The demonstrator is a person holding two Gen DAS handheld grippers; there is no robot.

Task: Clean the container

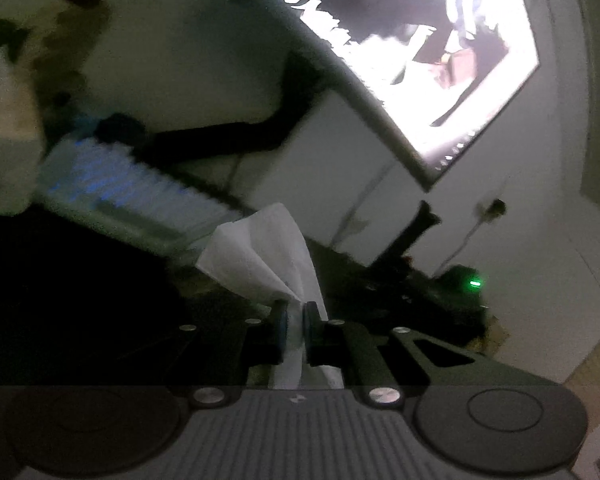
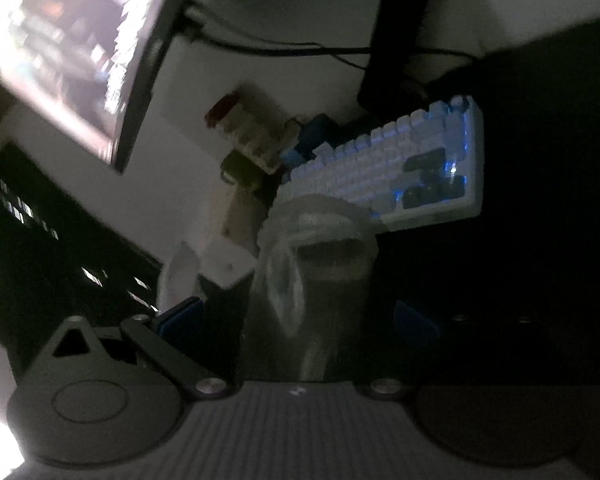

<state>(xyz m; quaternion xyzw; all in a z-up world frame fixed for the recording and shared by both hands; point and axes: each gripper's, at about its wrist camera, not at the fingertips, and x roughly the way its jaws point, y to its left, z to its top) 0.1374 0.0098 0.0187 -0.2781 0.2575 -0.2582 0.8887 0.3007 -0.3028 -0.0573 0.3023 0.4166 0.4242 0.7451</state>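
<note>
Soft white paper tissue (image 1: 260,256) (creased), clear glossy plastic container (image 2: 320,280), white plastic keyboard (image 2: 388,164)

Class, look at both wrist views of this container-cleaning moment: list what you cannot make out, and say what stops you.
- Right wrist view: whether the clear container is dirty inside; darkness and blur hide it.
- Right wrist view: whether the right gripper presses on the container; its right pad is lost in shadow.
- Left wrist view: the desk under the tissue held by the left gripper; too dark.
- Both views: the monitor picture; overexposed, blurred.

One tissue (image 1: 260,256), one clear container (image 2: 320,280), one keyboard (image 2: 400,168). One lit monitor (image 1: 420,40). Two grippers, left (image 1: 296,316) and right (image 2: 300,316).
</note>
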